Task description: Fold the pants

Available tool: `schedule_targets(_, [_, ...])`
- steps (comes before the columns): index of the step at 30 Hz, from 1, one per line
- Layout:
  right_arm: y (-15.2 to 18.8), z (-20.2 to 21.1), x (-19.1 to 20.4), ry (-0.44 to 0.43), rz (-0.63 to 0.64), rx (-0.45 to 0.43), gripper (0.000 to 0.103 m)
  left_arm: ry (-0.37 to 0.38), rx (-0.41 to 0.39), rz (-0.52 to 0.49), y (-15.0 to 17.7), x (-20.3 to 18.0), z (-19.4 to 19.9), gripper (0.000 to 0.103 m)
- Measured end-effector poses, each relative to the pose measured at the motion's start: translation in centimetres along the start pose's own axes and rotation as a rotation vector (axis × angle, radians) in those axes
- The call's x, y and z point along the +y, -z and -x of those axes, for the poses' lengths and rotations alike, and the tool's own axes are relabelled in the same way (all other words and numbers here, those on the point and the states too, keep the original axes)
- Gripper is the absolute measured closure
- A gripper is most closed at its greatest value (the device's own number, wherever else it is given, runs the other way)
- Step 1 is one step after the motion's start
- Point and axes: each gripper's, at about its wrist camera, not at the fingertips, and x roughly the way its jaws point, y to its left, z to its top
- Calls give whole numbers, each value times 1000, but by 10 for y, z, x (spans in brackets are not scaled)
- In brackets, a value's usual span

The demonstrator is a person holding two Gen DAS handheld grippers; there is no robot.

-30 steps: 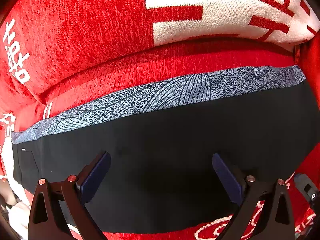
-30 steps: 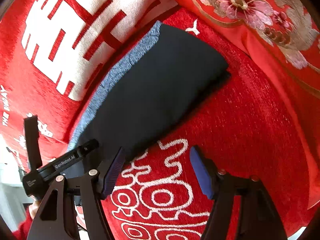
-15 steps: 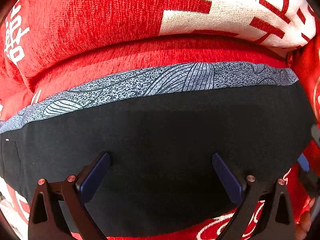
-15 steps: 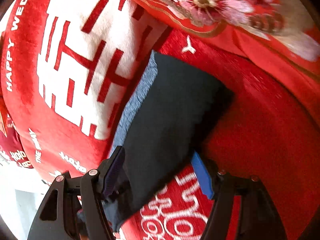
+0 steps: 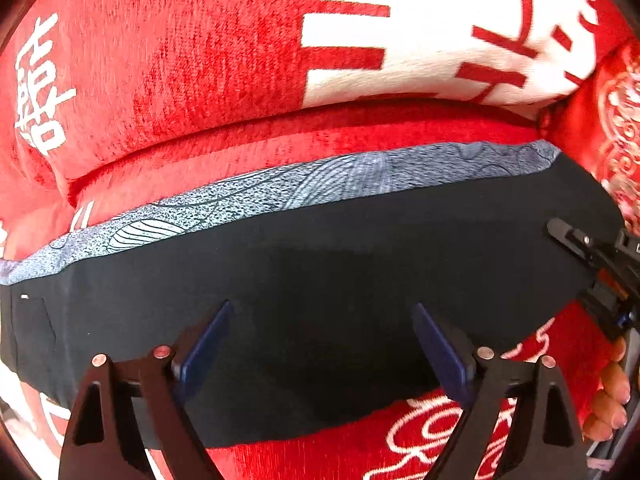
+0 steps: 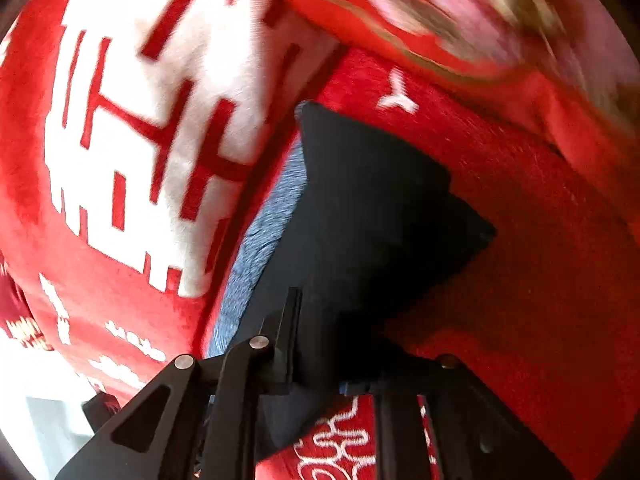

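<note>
The pants (image 5: 320, 272) are black with a grey patterned band (image 5: 304, 188) along the far edge. They lie folded on a red seat cushion. My left gripper (image 5: 322, 340) is open, its blue pads spread wide just over the black cloth. My right gripper (image 6: 320, 376) is shut on the near end of the pants (image 6: 368, 200) and lifts that end, so the cloth rises and folds over. The right gripper also shows at the right edge of the left wrist view (image 5: 600, 264), at the pants' right end.
A red cushion with large white characters (image 5: 420, 32) stands right behind the pants. A floral embroidered cushion (image 6: 480, 12) lies at the far right, blurred. The red seat (image 6: 540, 300) has white swirl patterns. A person's fingers (image 5: 612, 400) show at the lower right.
My right gripper has closed on the end of the pants and raised it. The left gripper stays open over the cloth, shifted slightly.
</note>
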Motion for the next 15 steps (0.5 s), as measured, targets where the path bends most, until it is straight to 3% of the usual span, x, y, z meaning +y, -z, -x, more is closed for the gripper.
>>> schedule_targets(3, [5, 8, 28, 11, 112, -11, 88, 51, 37, 14, 5, -5, -21, 11])
schedule_targets(7, [16, 10, 62, 27, 225, -5, 89, -5, -79, -34, 25, -19, -29, 10])
schedule_targets(13, [46, 12, 122, 82, 440, -7, 89, 46, -102, -41, 32, -2, -26, 10])
schedule_targets(15, [60, 10, 142, 104, 518, -7, 89, 73, -76, -42, 33, 6, -22, 10])
